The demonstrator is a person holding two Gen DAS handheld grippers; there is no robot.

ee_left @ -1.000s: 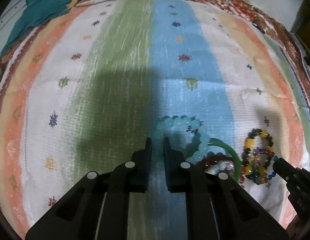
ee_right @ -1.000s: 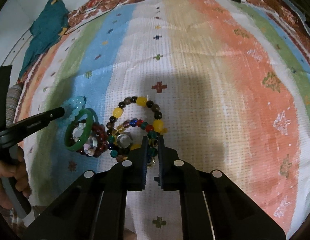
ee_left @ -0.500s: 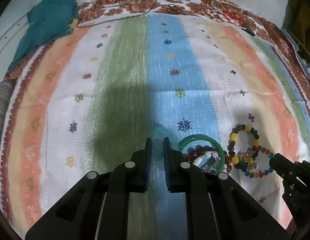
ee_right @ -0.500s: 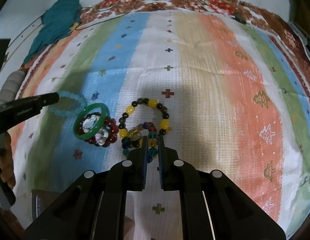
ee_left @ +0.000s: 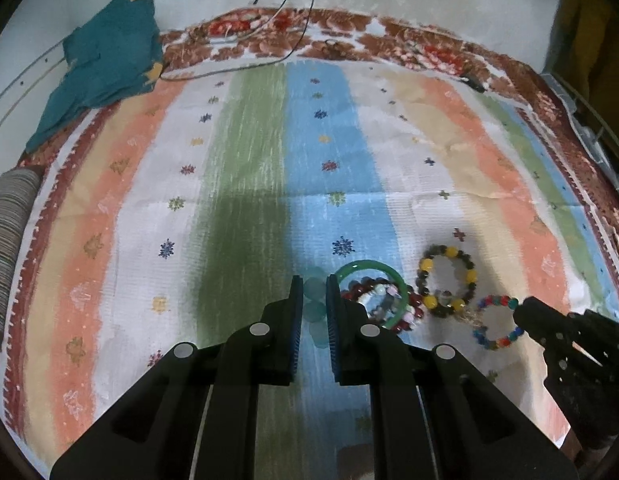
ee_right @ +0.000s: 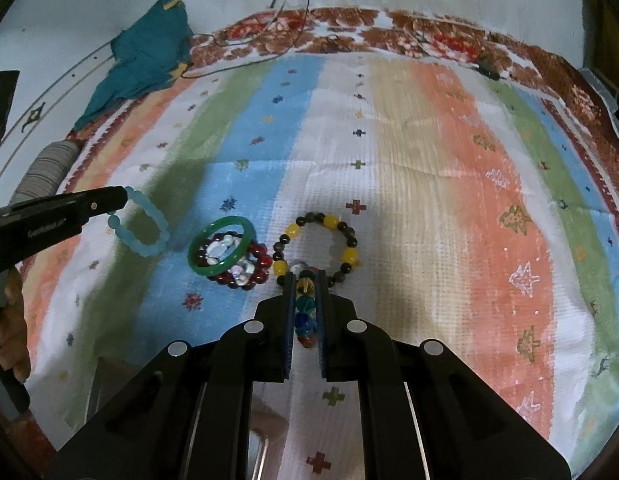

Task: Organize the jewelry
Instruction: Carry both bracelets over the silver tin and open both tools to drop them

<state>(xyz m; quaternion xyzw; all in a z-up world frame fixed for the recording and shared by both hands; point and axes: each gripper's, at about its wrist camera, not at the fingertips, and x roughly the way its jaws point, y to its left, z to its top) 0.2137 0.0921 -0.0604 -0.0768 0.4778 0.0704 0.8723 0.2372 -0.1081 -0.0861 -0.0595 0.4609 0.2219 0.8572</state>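
Over striped cloth (ee_left: 245, 184) | left gripper (ee_left: 314, 292) pinching aqua bracelet (ee_right: 143, 227) | right gripper (ee_right: 305, 280) pinching multicolour bracelet (ee_left: 495, 322)

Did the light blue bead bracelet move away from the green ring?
Yes. The light blue bracelet, pinched in the left gripper, now hangs to the left of the green bangle, apart from it; earlier it lay against the bangle.

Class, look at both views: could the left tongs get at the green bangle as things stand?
Probably not yet. The left tongs are shut on the pale blue bead bracelet, so they are occupied. The green bangle itself lies close by on the cloth, uncovered from above, resting over the dark red bead bracelet.
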